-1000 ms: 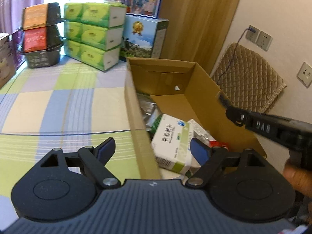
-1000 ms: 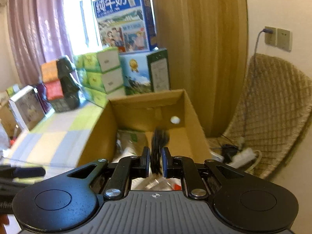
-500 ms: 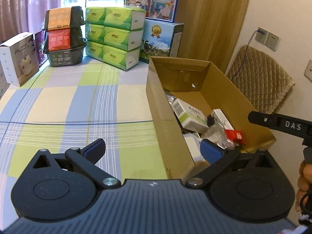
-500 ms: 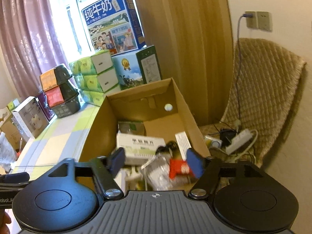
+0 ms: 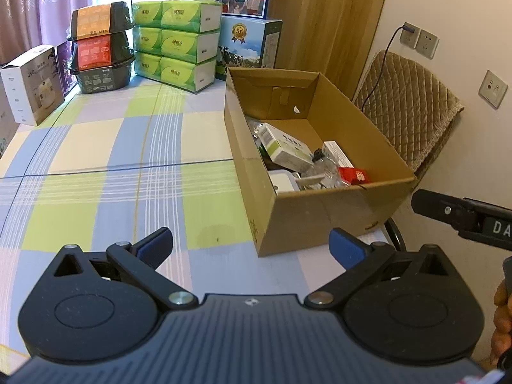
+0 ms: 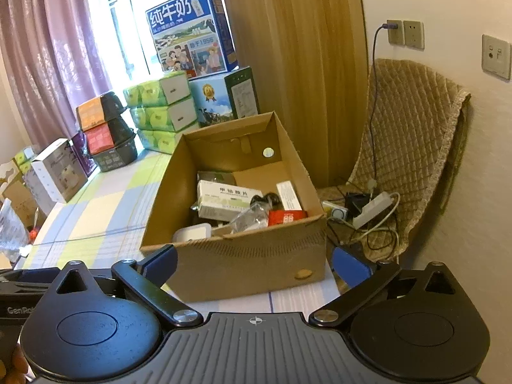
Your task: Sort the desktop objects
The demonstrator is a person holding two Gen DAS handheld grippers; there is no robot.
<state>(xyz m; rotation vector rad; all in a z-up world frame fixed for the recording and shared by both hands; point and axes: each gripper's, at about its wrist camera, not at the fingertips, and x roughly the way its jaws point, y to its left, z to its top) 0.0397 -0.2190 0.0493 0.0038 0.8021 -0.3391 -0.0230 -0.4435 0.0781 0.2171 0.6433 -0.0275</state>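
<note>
Cardboard box [image 5: 320, 211] [image 6: 249, 262]: open-topped, standing on the checked cloth of the table [image 5: 112, 160] [image 6: 96, 211], at its right side near the front edge, just beside a quilt-draped chair [image 5: 406, 108] [image 6: 416, 147].

Box contents, heaped toward its near end:
- white-and-green medicine carton [image 5: 284, 148] [image 6: 224, 200], lying flat, largest item
- narrow white carton [image 5: 336, 156] [image 6: 288, 195], along the right wall
- white flat case [image 5: 281, 182] [image 6: 192, 233], at the near left corner
- clear crinkled plastic packet [image 5: 323, 172] [image 6: 249, 219], between carton and red item
- small red box [image 5: 353, 174] [image 6: 286, 216], against the near wall
- small black object [image 5: 317, 154] [image 6: 267, 199], on top of the pile; identity unclear

Far end of the table: green tissue packs [image 5: 176, 44] [image 6: 160, 112], stacked; milk cartons [image 5: 246, 44] [image 6: 224, 99]; black baskets [image 5: 102, 54] [image 6: 108, 131]; a white box [image 5: 32, 83] [image 6: 57, 172].

Left gripper [image 5: 251, 248]: fingers spread wide, nothing between them, over the table in front of the box's near left corner.

Right gripper [image 6: 254, 260]: fingers spread wide, empty, in front of the box's near wall.
</note>
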